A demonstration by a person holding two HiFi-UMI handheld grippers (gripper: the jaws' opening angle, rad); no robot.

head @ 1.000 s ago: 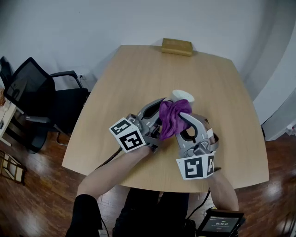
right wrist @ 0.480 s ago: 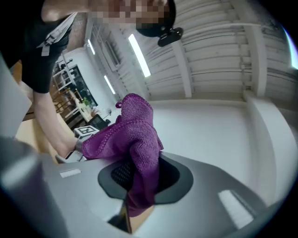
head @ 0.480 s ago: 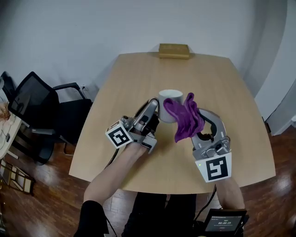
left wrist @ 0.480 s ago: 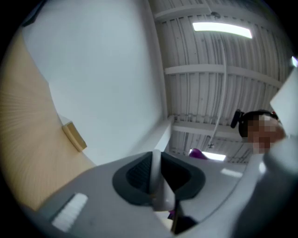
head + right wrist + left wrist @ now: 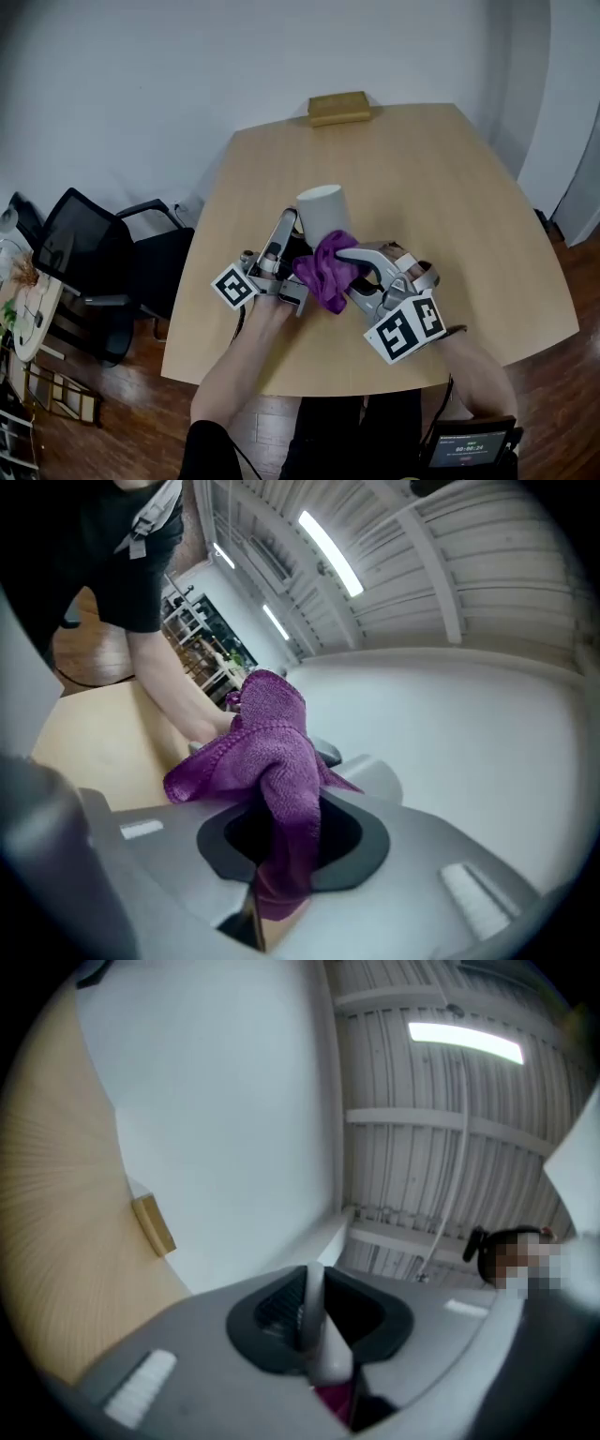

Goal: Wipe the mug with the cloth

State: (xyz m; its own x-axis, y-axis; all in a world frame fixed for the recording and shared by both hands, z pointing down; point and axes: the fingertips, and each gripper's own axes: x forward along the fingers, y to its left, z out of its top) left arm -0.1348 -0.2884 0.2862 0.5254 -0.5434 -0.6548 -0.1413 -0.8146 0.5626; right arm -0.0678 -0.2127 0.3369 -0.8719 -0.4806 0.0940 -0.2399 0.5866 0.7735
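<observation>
The white mug (image 5: 321, 212) is lifted off the wooden table (image 5: 450, 197) and tipped, its closed base turned up toward the head camera. My left gripper (image 5: 289, 228) is shut on its wall; in the left gripper view a thin white edge (image 5: 315, 1321) stands clamped between the jaws of the left gripper (image 5: 314, 1335). The purple cloth (image 5: 323, 269) is bunched against the mug's near side, with my right gripper (image 5: 345, 255) shut on it. In the right gripper view the cloth (image 5: 277, 761) spills out of the right gripper (image 5: 281, 846) beside a white surface (image 5: 469, 761), probably the mug.
A tan box (image 5: 339, 107) lies at the table's far edge and also shows in the left gripper view as the box (image 5: 153, 1224). A black office chair (image 5: 89, 253) stands left of the table. A small screen device (image 5: 461, 450) hangs near my right forearm.
The right gripper swung the cloth out to the right of the mug, then back against its near side. The left gripper rolled, tipping the mug.
</observation>
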